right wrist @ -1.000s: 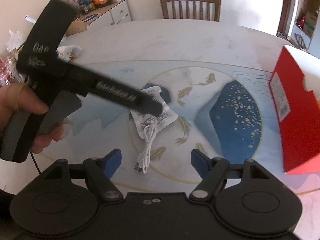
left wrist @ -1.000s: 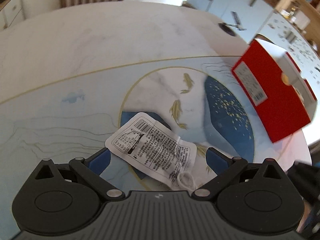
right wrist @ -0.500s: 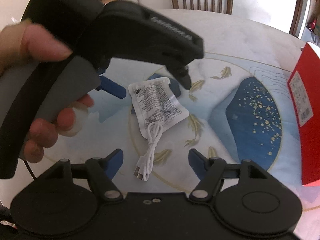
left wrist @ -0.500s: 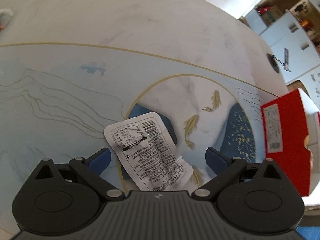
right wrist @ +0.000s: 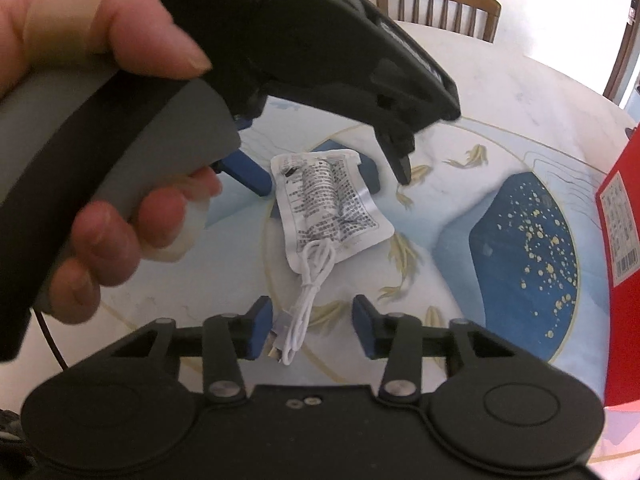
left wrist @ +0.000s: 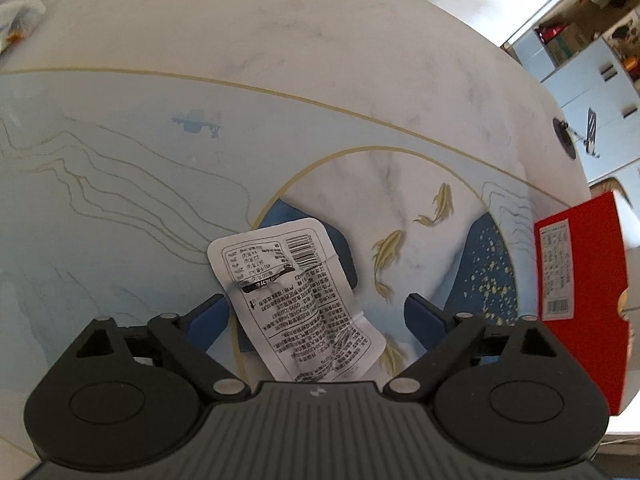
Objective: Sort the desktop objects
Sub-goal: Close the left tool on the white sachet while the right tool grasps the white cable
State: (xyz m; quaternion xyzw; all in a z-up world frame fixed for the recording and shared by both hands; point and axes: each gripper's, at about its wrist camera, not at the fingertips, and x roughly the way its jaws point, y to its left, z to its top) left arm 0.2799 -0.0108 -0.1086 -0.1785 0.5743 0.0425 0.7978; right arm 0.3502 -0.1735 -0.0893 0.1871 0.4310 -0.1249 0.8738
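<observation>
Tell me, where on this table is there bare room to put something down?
The far marble stretch, toward the chair, is bare. So is the pale blue area beside the white packet. The middle is crowded: packet, white cable, both grippers. The red box fills one edge.

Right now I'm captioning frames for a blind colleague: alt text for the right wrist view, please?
The right gripper, fingers closing, straddles the plug end of a coiled white USB cable lying against a printed white packet on the fish-patterned table. A hand holds the left gripper above the packet.
</observation>
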